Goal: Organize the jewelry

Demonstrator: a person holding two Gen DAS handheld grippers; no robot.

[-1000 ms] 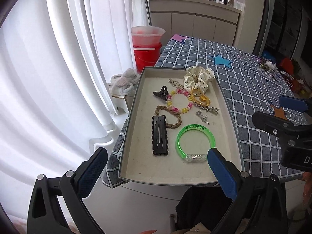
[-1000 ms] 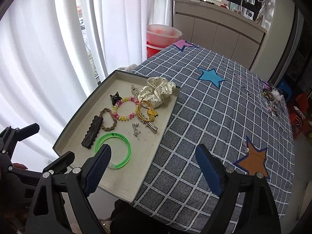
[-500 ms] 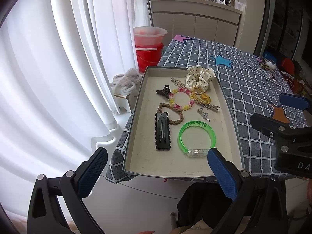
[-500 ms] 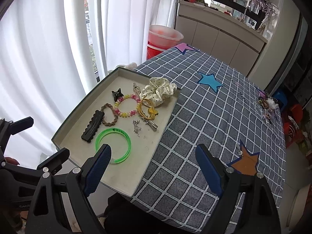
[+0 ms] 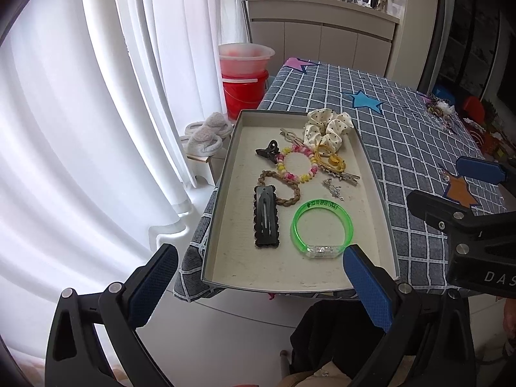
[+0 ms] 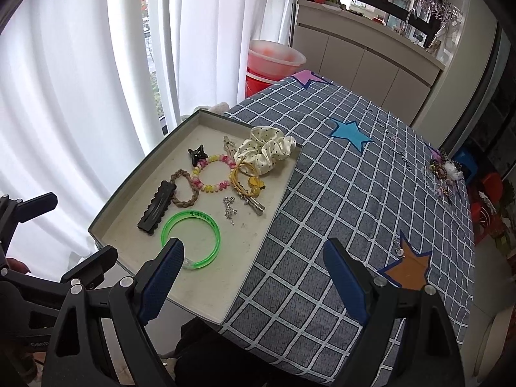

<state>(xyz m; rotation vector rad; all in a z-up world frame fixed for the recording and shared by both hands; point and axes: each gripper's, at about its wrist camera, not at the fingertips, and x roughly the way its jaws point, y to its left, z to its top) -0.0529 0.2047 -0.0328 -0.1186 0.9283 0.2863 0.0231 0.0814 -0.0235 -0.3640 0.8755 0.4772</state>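
Both claws spread wide and empty, hovering short of the tray.

The left claw and right claw tilt steeply down, nothing between their blue pads. The shallow grey cardboard tray overhangs the checked blue tabletop at its near edge; a downward press there could tip it. The translucent green plastic bangle lies nearest, at the left claw's 1 o'clock, with the tangled yellow ties beyond, likely to snag neighbours.

White curtains, beige cabinets
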